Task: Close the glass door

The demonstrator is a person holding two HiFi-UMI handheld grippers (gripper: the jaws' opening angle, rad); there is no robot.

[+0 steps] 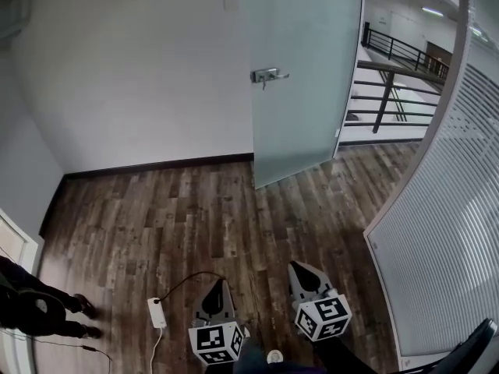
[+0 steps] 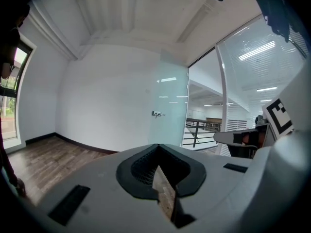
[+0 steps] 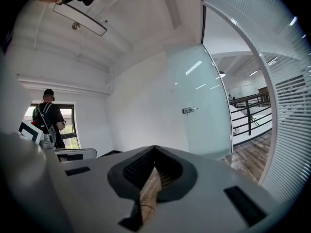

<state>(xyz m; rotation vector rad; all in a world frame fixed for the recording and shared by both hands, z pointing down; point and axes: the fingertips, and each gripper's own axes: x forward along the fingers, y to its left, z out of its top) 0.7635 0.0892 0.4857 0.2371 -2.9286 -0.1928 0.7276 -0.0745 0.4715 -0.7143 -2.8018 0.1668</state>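
The frosted glass door (image 1: 304, 76) stands swung open against the white back wall, with its metal lever handle (image 1: 269, 75) facing the room. The doorway to its right is open onto a landing. My left gripper (image 1: 218, 284) and right gripper (image 1: 299, 267) are side by side low over the wood floor, well short of the door, both pointing toward it. Both are shut with nothing between the jaws. The left gripper view has the left gripper (image 2: 158, 147) aimed at the door (image 2: 170, 110) and handle (image 2: 156, 114). The right gripper (image 3: 154, 148) faces the door (image 3: 199, 106) and handle (image 3: 188, 110).
A curved striped glass wall (image 1: 444, 232) runs along the right. Beyond the doorway is a black railing (image 1: 390, 92). A white power adapter with a cable (image 1: 157, 312) lies on the floor left of my left gripper. A person's legs (image 1: 39, 306) stand at the far left.
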